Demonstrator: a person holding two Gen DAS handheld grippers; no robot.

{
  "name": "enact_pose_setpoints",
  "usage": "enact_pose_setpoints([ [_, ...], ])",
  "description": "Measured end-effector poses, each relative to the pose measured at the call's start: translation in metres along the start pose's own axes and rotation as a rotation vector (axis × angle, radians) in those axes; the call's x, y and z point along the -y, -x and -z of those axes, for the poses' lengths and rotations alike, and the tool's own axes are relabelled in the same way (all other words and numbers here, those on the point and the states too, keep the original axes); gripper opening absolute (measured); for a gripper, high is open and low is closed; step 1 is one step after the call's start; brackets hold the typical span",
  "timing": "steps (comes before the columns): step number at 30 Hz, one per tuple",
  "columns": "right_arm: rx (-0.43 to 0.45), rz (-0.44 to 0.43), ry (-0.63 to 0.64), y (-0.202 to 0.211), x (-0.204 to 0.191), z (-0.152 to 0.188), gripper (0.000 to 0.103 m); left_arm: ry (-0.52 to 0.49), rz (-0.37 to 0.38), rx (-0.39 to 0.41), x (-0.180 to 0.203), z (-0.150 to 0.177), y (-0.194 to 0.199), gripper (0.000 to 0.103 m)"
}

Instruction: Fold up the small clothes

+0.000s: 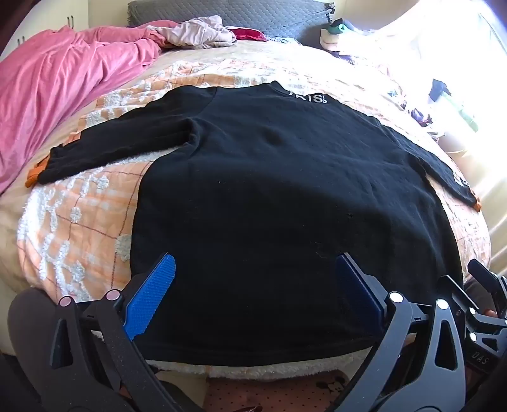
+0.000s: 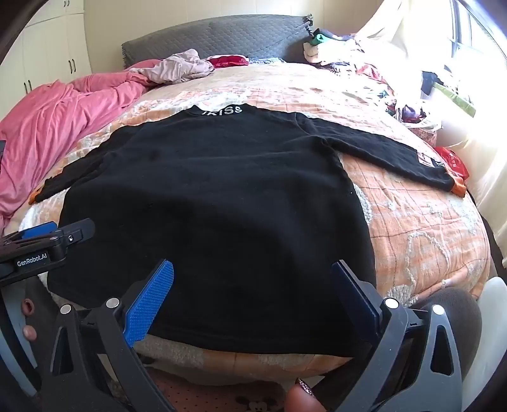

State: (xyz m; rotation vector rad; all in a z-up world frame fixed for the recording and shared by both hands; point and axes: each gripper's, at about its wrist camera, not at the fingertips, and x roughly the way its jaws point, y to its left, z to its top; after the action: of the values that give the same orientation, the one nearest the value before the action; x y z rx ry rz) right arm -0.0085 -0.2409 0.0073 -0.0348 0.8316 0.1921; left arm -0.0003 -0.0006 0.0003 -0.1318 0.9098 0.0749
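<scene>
Both wrist views look low from the bed's foot toward the headboard, sharing the black sweater.

- black sweater: matt, soft knit cloth;
- bedspread: tufted, quilted cloth;
- left gripper pads: blue textured plastic;
- pink blanket: soft plush cloth

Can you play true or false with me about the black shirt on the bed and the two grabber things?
1. The black shirt lies spread flat on the bed. True.
2. The shirt's sleeve cuffs are green. False: they are orange.
3. The left hand-held gripper is open, with nothing between its fingers. True.
4. The right hand-held gripper is squeezing the shirt's hem. False: it is open too, and grips nothing.
5. A pink blanket lies bunched on the left side of the bed. True.
6. The shirt is already folded in half. False: both sleeves are stretched out sideways.
</scene>
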Motion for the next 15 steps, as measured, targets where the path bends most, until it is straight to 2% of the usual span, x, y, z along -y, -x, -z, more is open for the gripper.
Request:
enact_pose_setpoints([
  [15,-0.001,-0.001,-0.004,0.0033,-0.0019,0.0018,0.099,-0.002,0.002,0.008,0.0032,-0.0010,-0.0008,0.095],
])
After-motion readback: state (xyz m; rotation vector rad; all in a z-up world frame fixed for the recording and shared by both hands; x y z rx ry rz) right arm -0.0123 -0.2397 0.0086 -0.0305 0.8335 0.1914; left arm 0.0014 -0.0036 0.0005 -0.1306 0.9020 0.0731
